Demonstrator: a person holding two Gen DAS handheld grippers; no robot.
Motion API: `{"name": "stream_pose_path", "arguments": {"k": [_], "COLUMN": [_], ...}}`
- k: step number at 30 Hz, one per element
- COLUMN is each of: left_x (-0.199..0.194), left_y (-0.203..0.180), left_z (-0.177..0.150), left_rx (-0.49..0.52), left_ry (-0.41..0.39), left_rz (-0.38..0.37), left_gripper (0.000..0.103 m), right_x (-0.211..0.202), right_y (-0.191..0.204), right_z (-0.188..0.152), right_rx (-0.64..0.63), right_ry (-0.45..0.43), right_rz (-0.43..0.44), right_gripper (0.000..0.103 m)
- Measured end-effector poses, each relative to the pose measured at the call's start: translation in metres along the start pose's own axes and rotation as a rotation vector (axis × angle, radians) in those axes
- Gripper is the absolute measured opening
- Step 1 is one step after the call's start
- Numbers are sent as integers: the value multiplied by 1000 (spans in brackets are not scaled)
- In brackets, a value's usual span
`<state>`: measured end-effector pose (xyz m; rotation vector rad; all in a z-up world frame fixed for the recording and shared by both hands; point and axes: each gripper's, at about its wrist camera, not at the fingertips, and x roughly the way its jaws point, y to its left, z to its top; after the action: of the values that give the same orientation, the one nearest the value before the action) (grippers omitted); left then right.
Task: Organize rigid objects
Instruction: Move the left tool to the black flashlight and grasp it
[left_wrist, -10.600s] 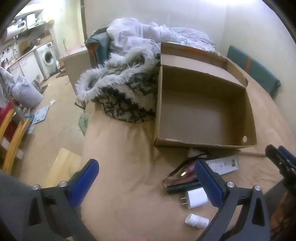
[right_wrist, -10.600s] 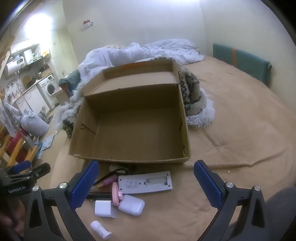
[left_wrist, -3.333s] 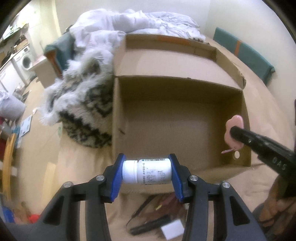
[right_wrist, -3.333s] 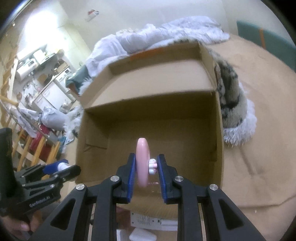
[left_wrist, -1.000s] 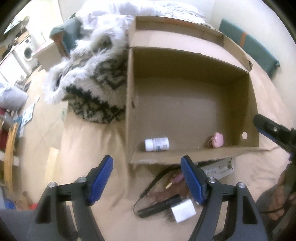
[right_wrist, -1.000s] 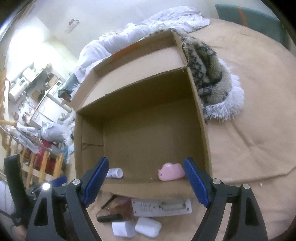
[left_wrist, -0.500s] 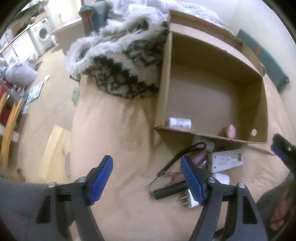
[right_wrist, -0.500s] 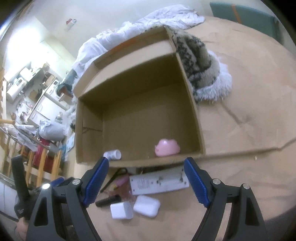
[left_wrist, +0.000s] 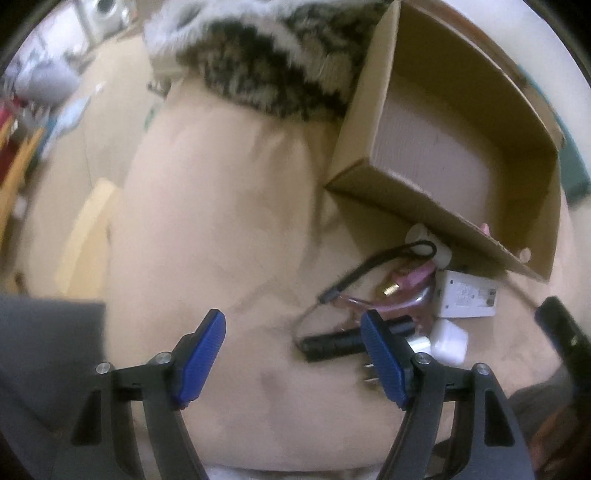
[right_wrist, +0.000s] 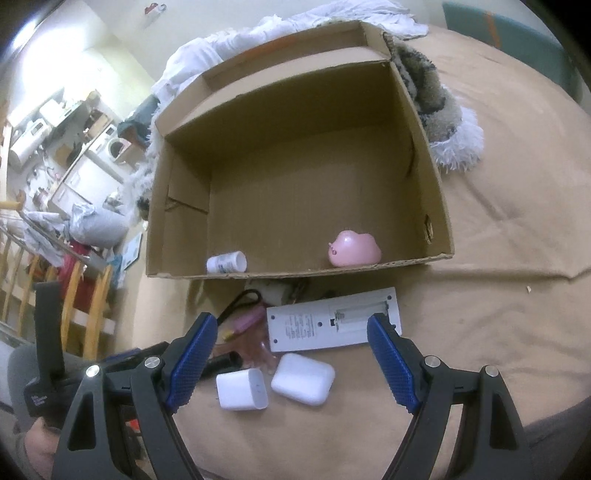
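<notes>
Two wrist views over a bed covered in a tan sheet (right_wrist: 498, 184). An open cardboard box (right_wrist: 432, 177) lies on the bed. Inside it, against its near wall, rest a small white bottle (right_wrist: 226, 263) on its side toward the left corner and a pink clam-shaped case (right_wrist: 354, 249) toward the right.

Outside the box, just in front of that near wall, lies a cluster of loose items:
- a white remote control (right_wrist: 332, 325), back side up with its battery bay uncovered
- a white earbud case (right_wrist: 303, 379) touching a white plug adapter (right_wrist: 242, 388)
- a black cylindrical device (left_wrist: 340, 341) with a looped black cord (left_wrist: 376, 262)
- a pink pen-like item (right_wrist: 245, 322)

The right gripper (right_wrist: 291, 363) hovers above the adapter and earbud case, its blue pads wide apart and holding nothing. The left gripper (left_wrist: 295, 363) hangs over bare sheet beside the black device, fingers likewise spread and empty, with its right pad in front of the device's end.

A shaggy patterned blanket (left_wrist: 266, 62) is heaped against the box's left wall, toward the bed's left edge. White bedding (right_wrist: 280, 29) is piled behind the box.
</notes>
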<state>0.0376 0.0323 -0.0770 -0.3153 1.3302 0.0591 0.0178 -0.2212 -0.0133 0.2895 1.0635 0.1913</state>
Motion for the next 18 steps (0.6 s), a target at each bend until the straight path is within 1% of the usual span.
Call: {"name": "stream_pose_path", "arguments": {"k": [1,2,3,4,5,7,8,9,10,12,14,15,18], "left_x": [3,8,16,21,26,27,27,29,31,39,45,47,51], "left_y": [0,-1,-3,-5,-8,-10,-11,-12,-13,-15,-17,-19,-25], "left_z": [-1,-3,-3,-4,-4,-5,-5,-6,-5,-7,-8,-8,-7], "left_rx": [-27,-59,-87,-101,-112,-125,-130,-135,-142,-164,-188,-196,-200], "left_ry": [11,33,74,105,129,108,94,89,98,135,153,152,143], "left_rz": [-26,-70,-123,-147,-147,-114,-84,-58,-50,-47,-43,-42,-32], "left_gripper": [74,82,87,88,88,94,99,100,100,100,101,103,102], "right_x": [1,2,3,3,3,2,2,2,2,4,6,7,10], "right_y": [-1,-2,-3,-5,-7,-9,-10,-11,-12,-14,-16,-16,-15], "right_z": [0,0,0,0,1,1,1,1,2,3,4,4,5], "right_rx": [3,7,13,23,34,47,50,54,60,77,91,95,93], "right_ry": [2,3,4,5,6,5,4,4,5,11,18,21,27], "right_rz": [-2,-5,-7,-3,3,9,9,10,14,29,41,44,42], "right_gripper": [88,88,88,88,88,88,88,88,88,88,88,88,88]}}
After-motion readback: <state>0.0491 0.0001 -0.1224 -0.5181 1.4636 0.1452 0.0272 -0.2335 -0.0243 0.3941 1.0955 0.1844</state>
